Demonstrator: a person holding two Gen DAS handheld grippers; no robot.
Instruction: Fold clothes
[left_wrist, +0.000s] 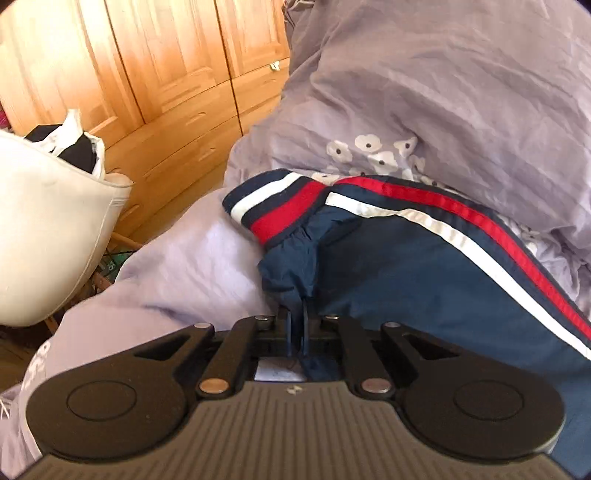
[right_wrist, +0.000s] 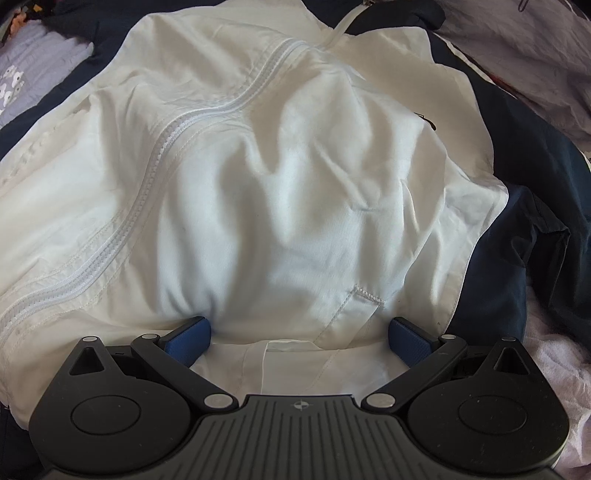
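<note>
A navy jacket sleeve with red and white stripes lies on the bed, its striped cuff at the far end. My left gripper is shut on a bunched fold of the navy fabric just below the cuff. In the right wrist view the jacket's white front panel is spread out, with a white zipper running diagonally across it and navy cloth at its right edge. Close above this white cloth, my right gripper stands open, its blue pads wide apart with nothing pinched between them.
A rumpled lilac duvet with white flowers covers the bed behind the sleeve. A wooden wardrobe stands beyond the bed's left edge. A white chair with clothes piled on it is close at the left.
</note>
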